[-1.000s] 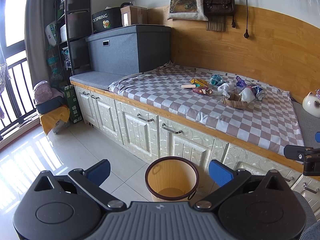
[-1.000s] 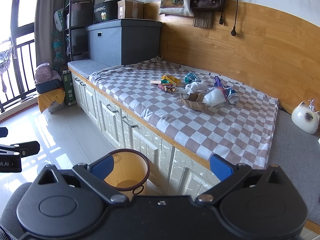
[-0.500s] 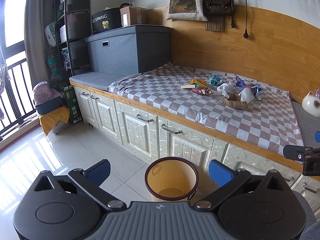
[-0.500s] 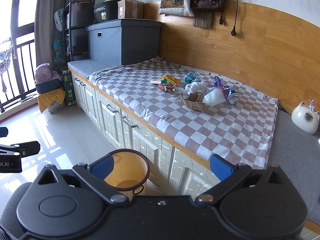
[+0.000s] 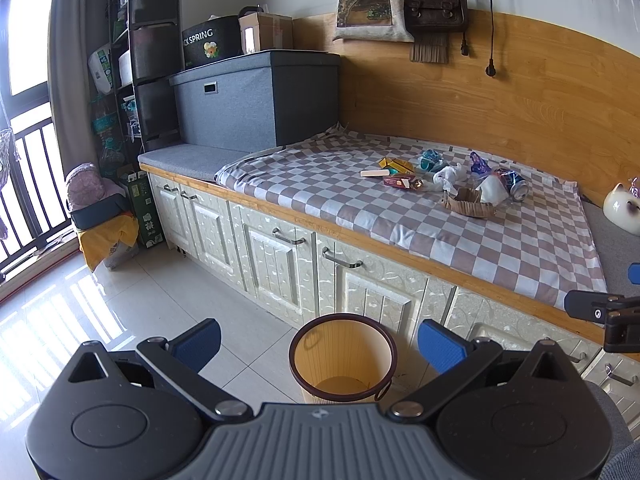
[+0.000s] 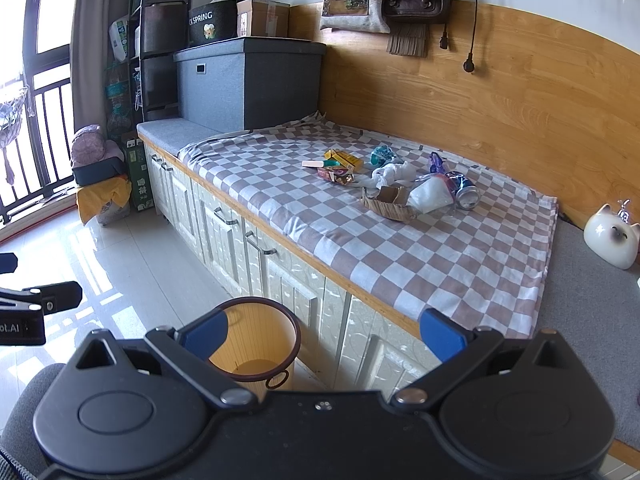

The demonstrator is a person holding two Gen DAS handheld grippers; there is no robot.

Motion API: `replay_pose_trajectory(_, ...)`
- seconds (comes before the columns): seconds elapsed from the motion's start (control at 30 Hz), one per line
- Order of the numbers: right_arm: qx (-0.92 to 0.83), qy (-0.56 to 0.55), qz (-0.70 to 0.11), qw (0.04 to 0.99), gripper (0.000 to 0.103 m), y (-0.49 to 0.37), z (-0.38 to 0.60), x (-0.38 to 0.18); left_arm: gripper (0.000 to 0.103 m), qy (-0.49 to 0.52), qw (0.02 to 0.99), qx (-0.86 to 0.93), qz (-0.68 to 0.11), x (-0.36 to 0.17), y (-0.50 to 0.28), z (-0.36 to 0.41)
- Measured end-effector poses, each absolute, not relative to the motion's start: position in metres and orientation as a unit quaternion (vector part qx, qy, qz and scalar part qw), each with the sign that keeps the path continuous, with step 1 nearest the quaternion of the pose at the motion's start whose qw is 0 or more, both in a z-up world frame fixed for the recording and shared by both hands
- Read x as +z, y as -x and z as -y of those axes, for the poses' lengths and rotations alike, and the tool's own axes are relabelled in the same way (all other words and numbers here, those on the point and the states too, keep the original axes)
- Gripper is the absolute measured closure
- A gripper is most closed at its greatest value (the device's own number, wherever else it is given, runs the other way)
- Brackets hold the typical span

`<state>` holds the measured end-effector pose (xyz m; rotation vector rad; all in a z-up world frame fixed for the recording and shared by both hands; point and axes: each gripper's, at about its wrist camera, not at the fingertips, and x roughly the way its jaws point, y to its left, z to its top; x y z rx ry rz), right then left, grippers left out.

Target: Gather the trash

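Opening step, by the look of it: nothing collected yet, approach not begun. Left gripper [image 5: 319, 340] spread wide and empty, blue pads [image 5: 199, 342] well apart, with the wastebasket [image 5: 343, 360] standing on the floor tiles directly ahead and below, framed between the fingers. Right gripper [image 6: 325, 334] likewise wide and empty; from there the same wastebasket [image 6: 256, 344] sits low and to the left, partly behind the left pad, against the cabinet fronts [image 6: 280, 276].

Trash well ahead of and above both tools, clustered on the checkered cloth [image 6: 400, 248] toward its far side, near the wooden wall panel:
- crushed drink can [image 6: 464, 192], farthest right of the heap
- white plastic bag [image 6: 432, 196], touching the can
- torn corrugated cardboard piece [image 6: 390, 204], nearest edge of the heap
- crumpled white tissue [image 6: 390, 174]
- yellow cartons [image 6: 344, 158] and a red wrapper [image 6: 336, 175], left end
- teal wrapper [image 6: 382, 154] and purple wrapper [image 6: 436, 160], at the back

Basket interior apparently bare, though its bottom only partly visible.

Next move, as a judgement: reach forward and up over the bench edge with one tool, likely toward the cardboard or the bag as nearest pieces, close on it, then carry back down to the basket. Thin wrappers lying flat on cloth likely to need a low, angled pinch to avoid snagging fabric. Ceramic cat figure [image 6: 610, 236], off to the right on the grey cushion, not trash.
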<state>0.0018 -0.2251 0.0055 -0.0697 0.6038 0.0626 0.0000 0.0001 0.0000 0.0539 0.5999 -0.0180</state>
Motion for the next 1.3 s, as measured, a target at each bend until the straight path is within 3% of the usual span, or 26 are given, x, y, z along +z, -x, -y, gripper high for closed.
replay_pose_trajectory(0.57, 0.009, 0.016, -0.274, 0.961, 0.0, -0.034, 0.244, 0.007, 0.0, -0.037, 0.961, -0.021, -0.274, 0.008, -0.048, 0.015)
replay_pose_trajectory(1.3, -0.055, 0.057, -0.239, 0.968, 0.0, -0.221, 0.302, -0.028, 0.0, -0.027, 0.969, -0.1, -0.225, -0.002, -0.273, 0.072)
